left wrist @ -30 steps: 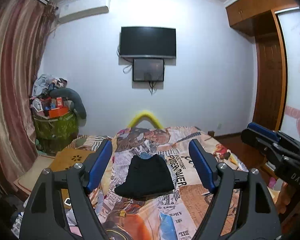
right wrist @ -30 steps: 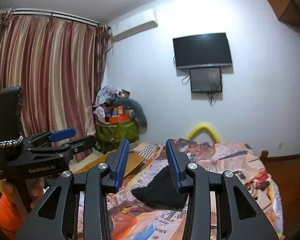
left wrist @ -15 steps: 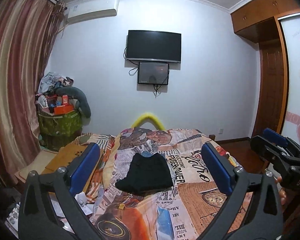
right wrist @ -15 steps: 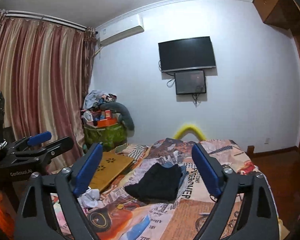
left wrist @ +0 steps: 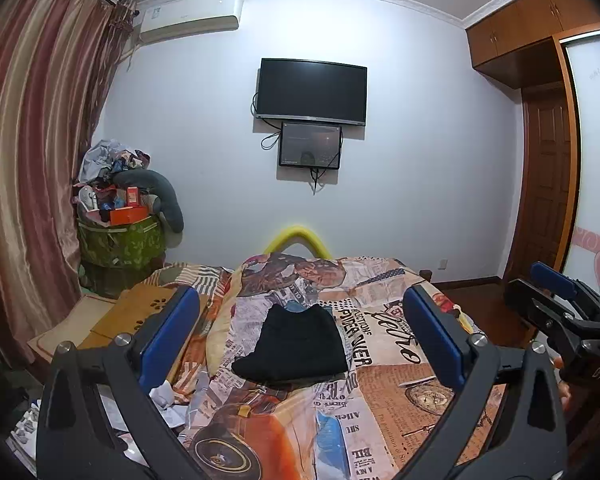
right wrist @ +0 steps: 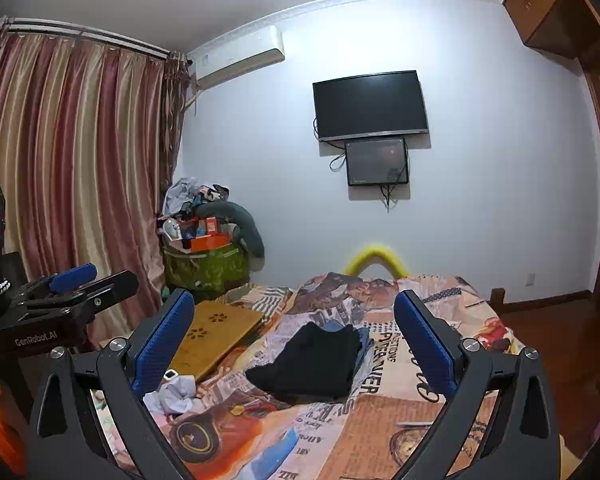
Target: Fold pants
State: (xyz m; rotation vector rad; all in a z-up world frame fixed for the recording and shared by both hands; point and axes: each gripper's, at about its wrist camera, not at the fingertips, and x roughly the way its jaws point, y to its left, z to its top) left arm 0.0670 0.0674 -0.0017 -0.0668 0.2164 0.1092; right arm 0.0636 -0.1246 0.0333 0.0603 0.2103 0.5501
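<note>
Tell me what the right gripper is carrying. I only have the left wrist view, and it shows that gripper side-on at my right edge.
Observer: Nothing. In the right wrist view, the right gripper has its jaws opening wide with only air between them. The folded black pants lie beyond them on the bedspread.
Operator: Are the black pants alone there? I can make out a scrap of blue behind them.
Observer: No. From the right view, a folded blue garment pokes out along their right edge. It looks like it lies beneath them.
</note>
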